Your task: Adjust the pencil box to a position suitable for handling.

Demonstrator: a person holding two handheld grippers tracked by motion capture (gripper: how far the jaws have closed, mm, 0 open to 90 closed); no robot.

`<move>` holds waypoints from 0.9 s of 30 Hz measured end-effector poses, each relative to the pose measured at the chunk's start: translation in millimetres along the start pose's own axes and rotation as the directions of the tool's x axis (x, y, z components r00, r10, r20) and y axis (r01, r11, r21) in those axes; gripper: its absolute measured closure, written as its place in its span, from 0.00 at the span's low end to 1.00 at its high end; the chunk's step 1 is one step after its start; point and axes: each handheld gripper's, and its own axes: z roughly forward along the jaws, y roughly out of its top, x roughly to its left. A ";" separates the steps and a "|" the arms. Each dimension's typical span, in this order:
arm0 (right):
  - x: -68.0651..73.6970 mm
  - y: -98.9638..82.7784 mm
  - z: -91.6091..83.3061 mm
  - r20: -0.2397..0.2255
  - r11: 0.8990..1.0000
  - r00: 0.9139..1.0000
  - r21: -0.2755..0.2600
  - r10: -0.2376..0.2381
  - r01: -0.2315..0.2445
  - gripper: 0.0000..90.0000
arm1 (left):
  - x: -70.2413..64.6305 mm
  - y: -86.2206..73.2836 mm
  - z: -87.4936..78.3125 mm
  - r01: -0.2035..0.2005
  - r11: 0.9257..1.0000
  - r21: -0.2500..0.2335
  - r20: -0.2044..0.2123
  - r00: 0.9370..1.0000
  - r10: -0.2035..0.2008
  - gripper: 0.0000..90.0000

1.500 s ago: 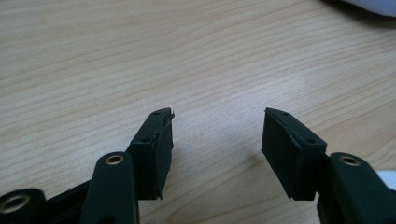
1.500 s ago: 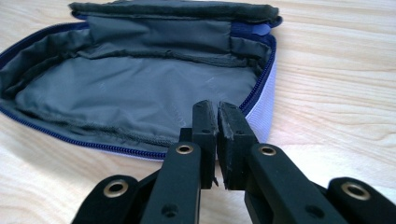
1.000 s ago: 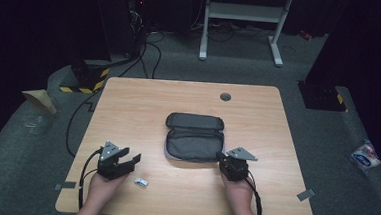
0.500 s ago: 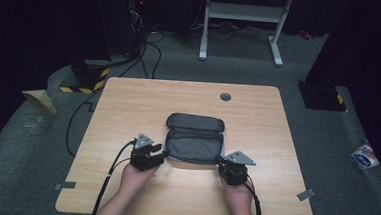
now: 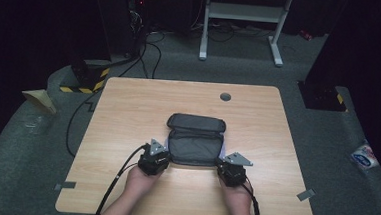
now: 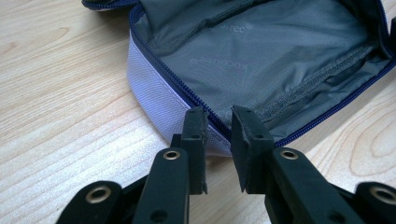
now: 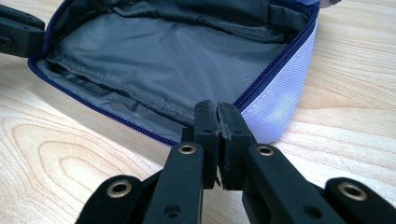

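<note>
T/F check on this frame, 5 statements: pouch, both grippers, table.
1. The pouch lies unzipped, its grey lining showing. True.
2. The right gripper is shut on the pouch's near edge. True: its jaws pinch the zipper rim.
3. The left gripper hangs over bare table, far from the pouch. False: its jaws straddle the pouch's zipper rim at the near corner, having just been closing on it.
4. The pouch sits at the far right corner of the table. False: it sits near the middle, toward the person's side.
5. A pen lies inside the pouch. False: the lining that shows is bare.
</note>
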 end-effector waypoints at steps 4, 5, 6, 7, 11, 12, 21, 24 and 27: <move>0.0 0.2 0.2 -0.001 1.000 1.000 0.003 -0.004 0.004 0.96 | -1.8 -1.3 -1.1 -0.014 1.000 -0.016 -0.015 1.000 0.013 0.84; 0.0 0.2 0.2 -0.001 1.000 1.000 0.003 -0.004 0.004 0.96 | -1.8 -1.3 -1.1 -0.014 1.000 -0.016 -0.015 1.000 0.013 0.84; -1.7 1.7 -2.2 -0.013 1.000 1.000 -0.017 0.021 -0.021 0.94 | -1.5 0.2 -3.3 0.003 0.999 -0.044 -0.035 0.999 -0.004 0.81; -2.7 3.3 -3.4 -0.010 0.999 1.000 -0.028 0.017 -0.017 0.92 | -1.2 0.5 -4.2 0.013 0.998 -0.057 -0.036 0.999 -0.015 0.79; -4.0 7.6 -5.3 -0.001 0.999 1.000 -0.049 0.020 -0.020 0.87 | 2.5 1.2 -8.8 0.064 0.993 -0.098 -0.019 0.998 -0.066 0.68; -4.3 7.6 -5.2 0.000 0.999 1.000 -0.049 0.020 -0.020 0.86 | 3.3 1.4 -9.5 0.062 0.993 -0.102 -0.021 0.998 -0.064 0.66; -3.7 14.1 -14.6 -0.017 0.992 0.998 -0.117 0.054 -0.056 0.75 | 5.5 3.3 -17.8 0.089 0.984 -0.151 0.010 0.996 -0.088 0.50; -3.9 17.1 -19.5 -0.019 0.989 0.998 -0.137 0.062 -0.064 0.73 | 4.7 4.1 -23.3 0.084 0.982 -0.170 0.018 0.996 -0.082 0.48; -5.6 20.1 -25.6 -0.021 0.984 0.997 -0.161 0.069 -0.071 0.73 | 5.7 3.7 -27.1 0.069 0.982 -0.175 0.016 0.998 -0.068 0.47</move>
